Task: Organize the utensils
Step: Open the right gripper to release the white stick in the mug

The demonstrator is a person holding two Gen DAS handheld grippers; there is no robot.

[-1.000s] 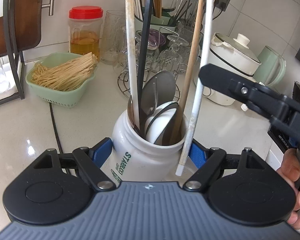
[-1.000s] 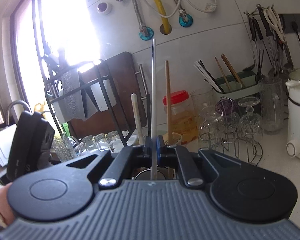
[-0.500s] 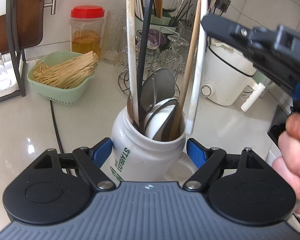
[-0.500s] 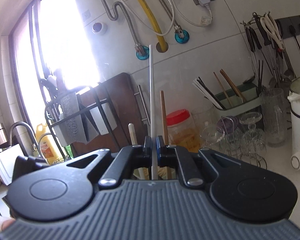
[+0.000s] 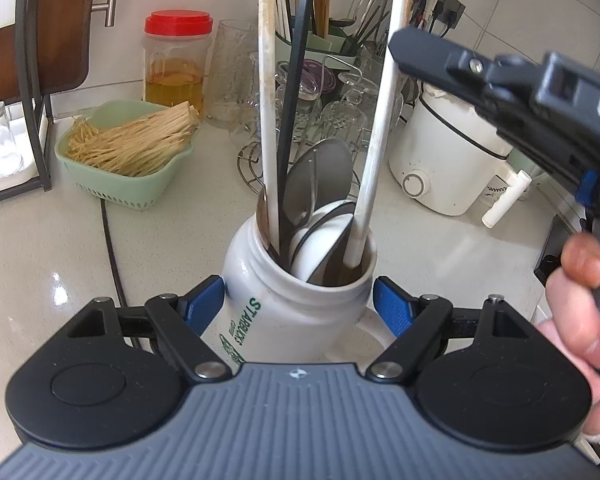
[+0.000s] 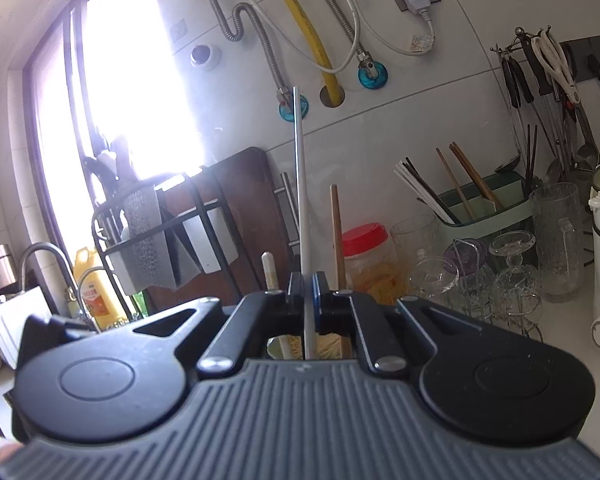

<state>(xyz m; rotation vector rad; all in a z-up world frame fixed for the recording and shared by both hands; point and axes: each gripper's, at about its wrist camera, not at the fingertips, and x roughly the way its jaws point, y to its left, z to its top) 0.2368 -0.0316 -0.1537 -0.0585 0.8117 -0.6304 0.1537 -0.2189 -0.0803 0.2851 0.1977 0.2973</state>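
A white Starbucks mug point(image 5: 284, 320) stands on the counter with a white stick point(image 5: 267, 100), a black flat handle point(image 5: 294, 100), a metal spoon point(image 5: 324, 172) and white spoons in it. My left gripper point(image 5: 300, 292) is closed on the mug, one blue pad against each side. My right gripper point(image 6: 304, 280) is shut on a long white chopstick point(image 6: 300, 184) and holds it nearly upright. In the left wrist view the right gripper point(image 5: 400, 46) hangs above the mug at the right, and the chopstick point(image 5: 374, 152) has its lower tip inside the mug's mouth.
A green basket point(image 5: 120, 196) of pale thin sticks, a red-lidded jar point(image 5: 178, 68) and glasses on a wire rack point(image 5: 340, 112) stand behind the mug. A white cooker point(image 5: 452, 160) is at the right. A green chopstick holder point(image 6: 488, 216) stands by the wall. A person's hand point(image 5: 580, 272) holds the right gripper.
The right gripper rose and moved toward the mug with the white chopstick. Its lower tip went from beside the mug, over the rim, into the mouth. The left gripper and mug stayed still.
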